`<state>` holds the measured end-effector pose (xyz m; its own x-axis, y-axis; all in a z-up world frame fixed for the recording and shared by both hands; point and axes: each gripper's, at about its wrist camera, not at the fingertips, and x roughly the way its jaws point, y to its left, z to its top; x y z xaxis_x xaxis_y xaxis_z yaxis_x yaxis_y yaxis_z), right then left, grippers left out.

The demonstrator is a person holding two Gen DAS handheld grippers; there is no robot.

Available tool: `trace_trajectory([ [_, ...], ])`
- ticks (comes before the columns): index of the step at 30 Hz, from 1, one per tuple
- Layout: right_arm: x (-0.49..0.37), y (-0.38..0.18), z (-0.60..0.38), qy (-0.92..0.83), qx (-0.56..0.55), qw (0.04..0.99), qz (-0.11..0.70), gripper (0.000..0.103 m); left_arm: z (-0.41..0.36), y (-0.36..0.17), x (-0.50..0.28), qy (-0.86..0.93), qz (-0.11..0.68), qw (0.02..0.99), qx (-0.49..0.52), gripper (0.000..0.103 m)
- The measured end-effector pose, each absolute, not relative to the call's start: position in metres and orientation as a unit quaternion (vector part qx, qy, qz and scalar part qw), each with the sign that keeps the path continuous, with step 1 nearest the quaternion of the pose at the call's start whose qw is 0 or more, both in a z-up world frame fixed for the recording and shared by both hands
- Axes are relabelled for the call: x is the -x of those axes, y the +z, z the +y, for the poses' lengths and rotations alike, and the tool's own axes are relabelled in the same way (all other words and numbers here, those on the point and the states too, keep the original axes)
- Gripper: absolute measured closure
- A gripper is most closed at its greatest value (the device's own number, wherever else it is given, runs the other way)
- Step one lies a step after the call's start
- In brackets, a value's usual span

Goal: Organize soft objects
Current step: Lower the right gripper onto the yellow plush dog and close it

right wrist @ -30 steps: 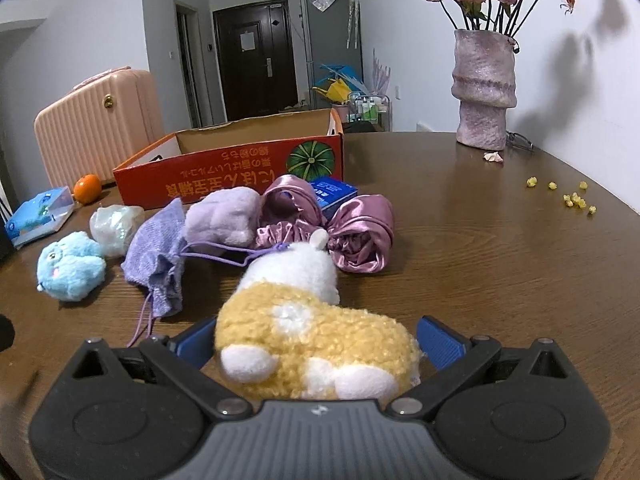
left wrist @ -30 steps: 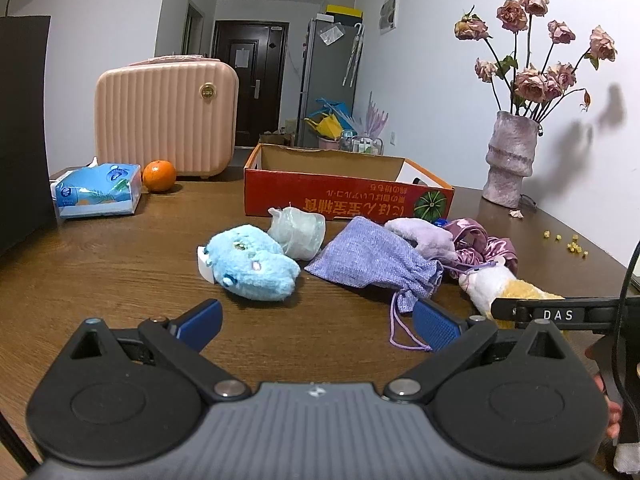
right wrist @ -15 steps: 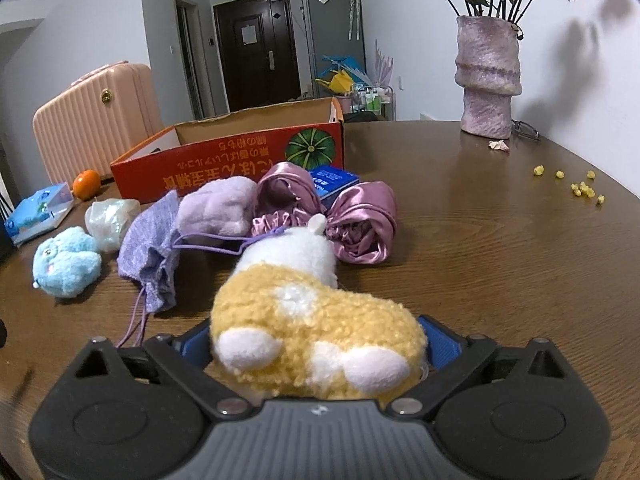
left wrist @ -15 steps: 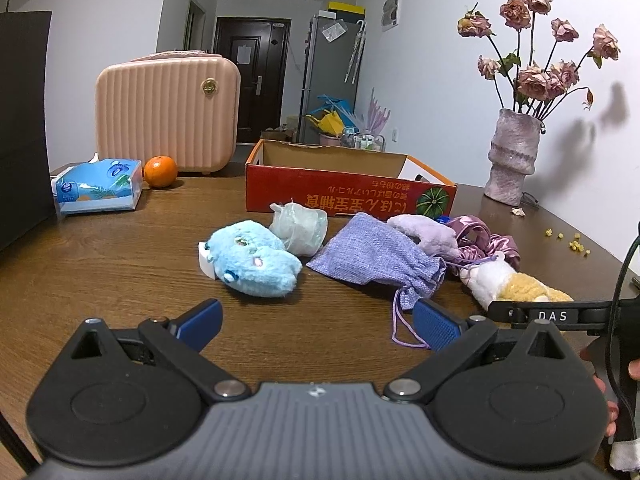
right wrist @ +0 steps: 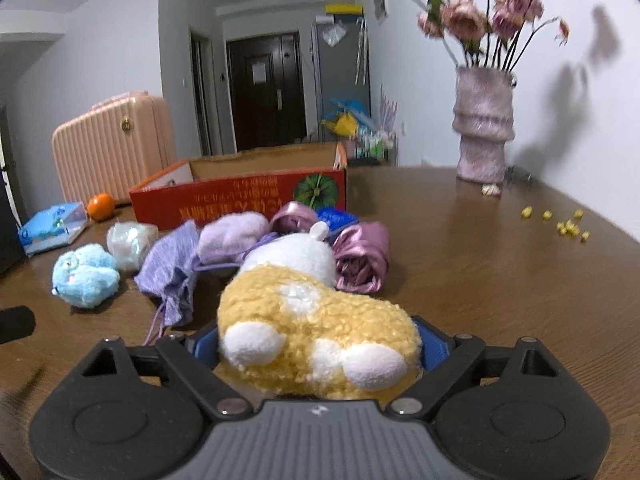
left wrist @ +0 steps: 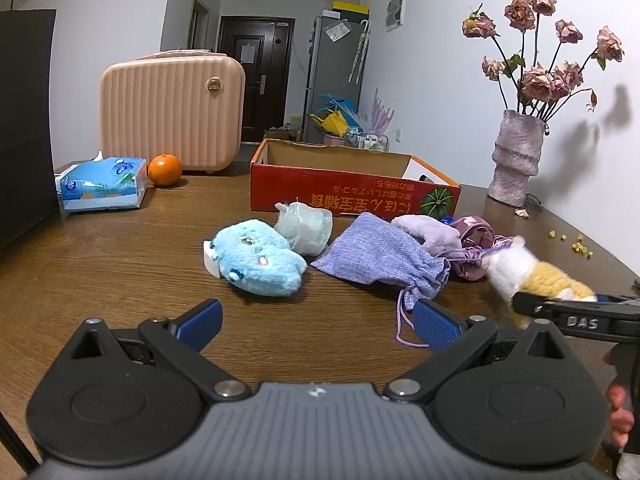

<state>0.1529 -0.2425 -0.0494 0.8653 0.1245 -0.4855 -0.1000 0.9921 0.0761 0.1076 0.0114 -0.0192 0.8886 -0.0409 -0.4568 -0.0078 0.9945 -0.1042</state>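
So the step right now is grabbing the yellow plush. It fills the bottom middle of the right wrist view, sitting between the blue pads of the right gripper, whose jaws have just been closing in on it. Both pads look like they're pressing into the fluff, so I'd call that a grip, though a fresh one. The left gripper is low in its own frame, jaws wide with nothing in them, just hovering over bare table.

Next move, I'd guess: lift the plush clear and carry it to the red box sitting mid-frame behind the pile. Watch the purple drawstring off the lilac pouch, it runs right up against the plush's white end and could snag.

Still loose in the middle: blue plush, the pouch, a lilac plush, something pink and satiny.

Room-wise: dark wood table, pink suitcase upper left, vase of dried roses on the right, white walls, dark door at the back.
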Motion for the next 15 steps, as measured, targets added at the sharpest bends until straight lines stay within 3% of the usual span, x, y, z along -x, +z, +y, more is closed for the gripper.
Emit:
trace_trajectory([
  [15, -0.145, -0.027, -0.263, 0.030, -0.020, 0.981, 0.190, 0.011, 0.015, -0.009, -0.114, 0.008, 0.235, 0.972, 0.014, 0.000],
])
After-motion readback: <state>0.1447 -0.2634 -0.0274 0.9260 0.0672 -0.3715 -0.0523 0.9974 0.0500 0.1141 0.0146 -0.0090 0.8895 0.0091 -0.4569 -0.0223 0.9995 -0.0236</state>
